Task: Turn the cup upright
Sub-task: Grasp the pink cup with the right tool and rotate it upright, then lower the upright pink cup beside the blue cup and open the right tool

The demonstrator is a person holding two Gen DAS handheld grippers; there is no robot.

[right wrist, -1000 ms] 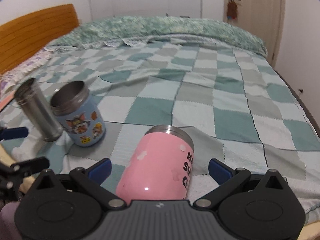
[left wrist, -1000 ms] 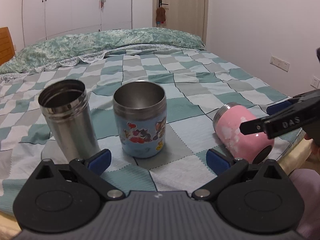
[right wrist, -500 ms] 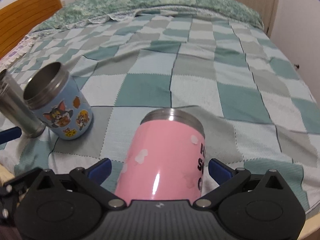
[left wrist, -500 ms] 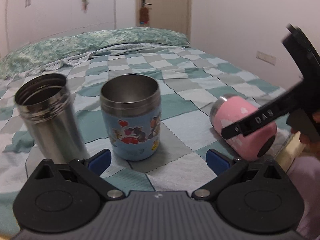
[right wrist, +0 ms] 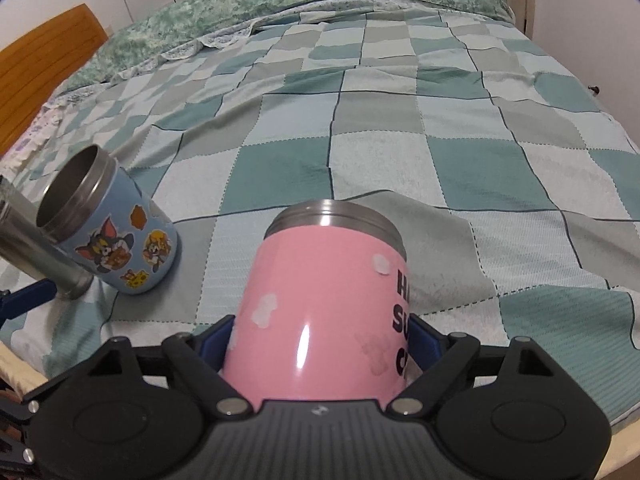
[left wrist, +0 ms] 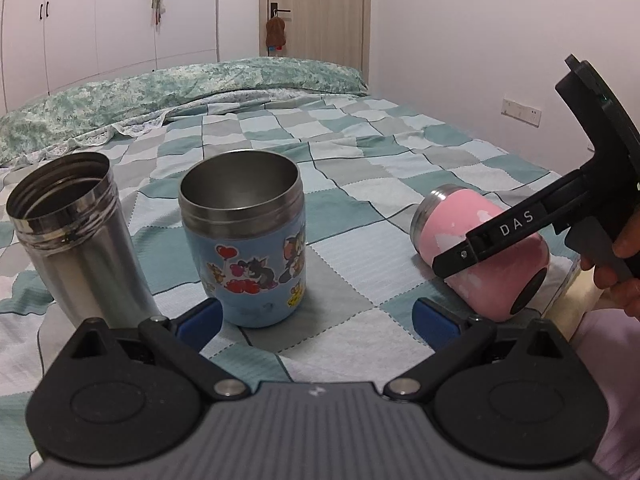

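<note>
A pink cup (right wrist: 324, 312) with a steel rim lies on its side on the checked bedspread, mouth pointing away from me; it also shows at the right of the left wrist view (left wrist: 480, 256). My right gripper (right wrist: 320, 340) has closed its blue pads (right wrist: 214, 340) against both sides of the cup near its base. In the left wrist view the right gripper's finger (left wrist: 500, 236) crosses the cup. My left gripper (left wrist: 316, 316) is open and empty, low in front of the blue cartoon cup (left wrist: 248, 240).
The blue cartoon cup (right wrist: 112, 236) and a steel flask (left wrist: 72, 236) stand upright to the left of the pink cup. The checked bedspread (right wrist: 400, 128) stretches back to a green quilt (left wrist: 160, 96). The bed's front edge is just below the cups.
My right gripper moved forward around the pink cup and its pads closed in from wide open onto the cup's sides. The left gripper shifted slightly closer to the blue cup.
</note>
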